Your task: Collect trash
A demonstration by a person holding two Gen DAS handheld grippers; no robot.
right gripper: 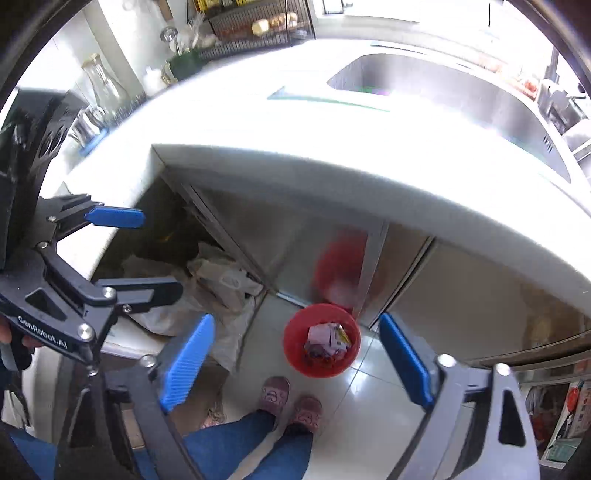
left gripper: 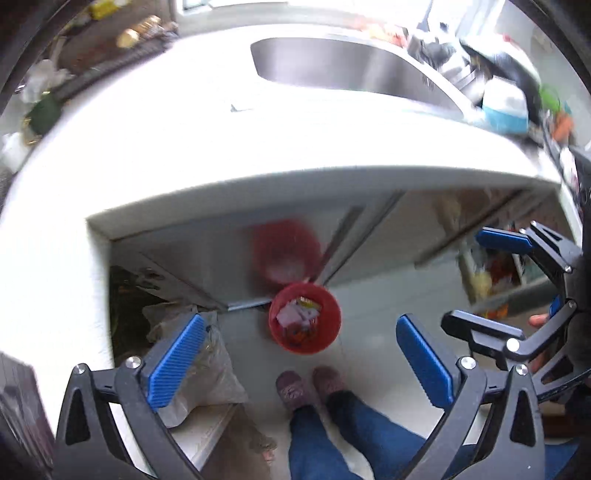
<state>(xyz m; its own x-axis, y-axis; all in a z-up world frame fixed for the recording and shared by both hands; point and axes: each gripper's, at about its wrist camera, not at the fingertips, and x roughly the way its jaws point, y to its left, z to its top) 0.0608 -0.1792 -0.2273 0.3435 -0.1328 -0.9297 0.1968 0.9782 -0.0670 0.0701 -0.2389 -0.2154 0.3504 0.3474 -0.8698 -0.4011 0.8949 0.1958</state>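
A red trash bin [left gripper: 304, 317] stands on the floor against the steel cabinet, holding paper scraps and wrappers [left gripper: 299, 317]. It also shows in the right wrist view [right gripper: 321, 339]. My left gripper [left gripper: 301, 354] is open and empty, held high above the bin. My right gripper [right gripper: 295, 354] is open and empty too, also above the bin. The right gripper shows at the right of the left wrist view [left gripper: 491, 280], and the left gripper at the left of the right wrist view [right gripper: 144, 251]. A thin green-edged wrapper [right gripper: 328, 98] lies on the white counter [right gripper: 258, 122] by the sink.
A steel sink [left gripper: 354, 70] is set in the counter [left gripper: 207, 147]. Plastic bags [left gripper: 199, 362] lie in the open space left of the cabinet. The person's feet [left gripper: 310, 387] stand before the bin. Bottles and a rack [right gripper: 255, 26] stand at the counter's back.
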